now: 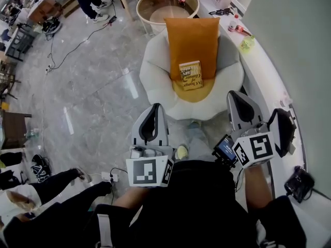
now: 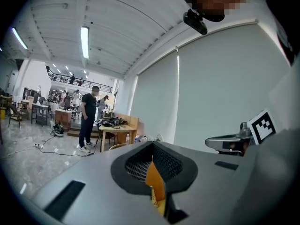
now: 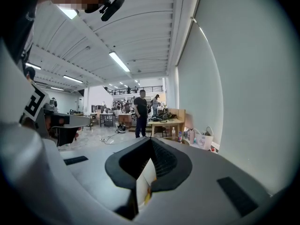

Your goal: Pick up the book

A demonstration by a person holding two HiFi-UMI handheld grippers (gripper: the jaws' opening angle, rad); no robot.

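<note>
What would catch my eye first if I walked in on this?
A bright orange cushion stands on a white, flower-shaped chair in the middle, with a book leaning against it. Nearer, the left hand-held gripper and the right hand-held gripper both point toward the chair, jaws shut.

My left fingers (image 1: 150,130) and right fingers (image 1: 243,112) are pale grey with black lining, and each carries a marker cube (image 1: 147,170) patterned in black-and-white squares. The book (image 1: 191,75) has a cream-yellow cover with dark lettering. The cushion (image 1: 192,35) is plain orange. The chair (image 1: 155,71) is white with a yellow centre. The floor (image 1: 93,92) is grey, marbled with paler streaks.
</note>
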